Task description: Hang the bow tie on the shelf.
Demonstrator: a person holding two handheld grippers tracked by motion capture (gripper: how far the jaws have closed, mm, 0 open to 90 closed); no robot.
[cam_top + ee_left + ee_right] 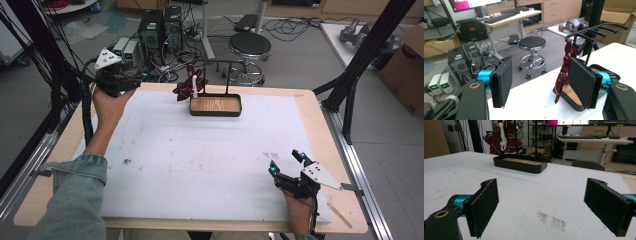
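At the near right corner of the table, the right gripper [286, 163] rests low over the white foam mat [200, 160], held by a hand that enters from the bottom edge; its jaws stand wide apart with nothing between them, and in the right gripper view a small patch of dark specks [551, 220] lies on the mat between and just ahead of them. On the near left, a denim sleeve [75, 200] leads up to the left hand [107, 107], which holds the left gripper [541, 82] raised at the far left edge of the table, its jaws also spread wide and holding nothing. Near the far edge, roughly centred, sits a black tray [215, 111] with a wooden floor, from which a black rack [596, 31] with hook arms rises. A dark red cloth [189, 86] hangs from the rack at the tray's left end, with a white piece [503, 135] hanging against it. Beyond the table stand a round stool [249, 46] and computer cases [160, 27] on the floor.
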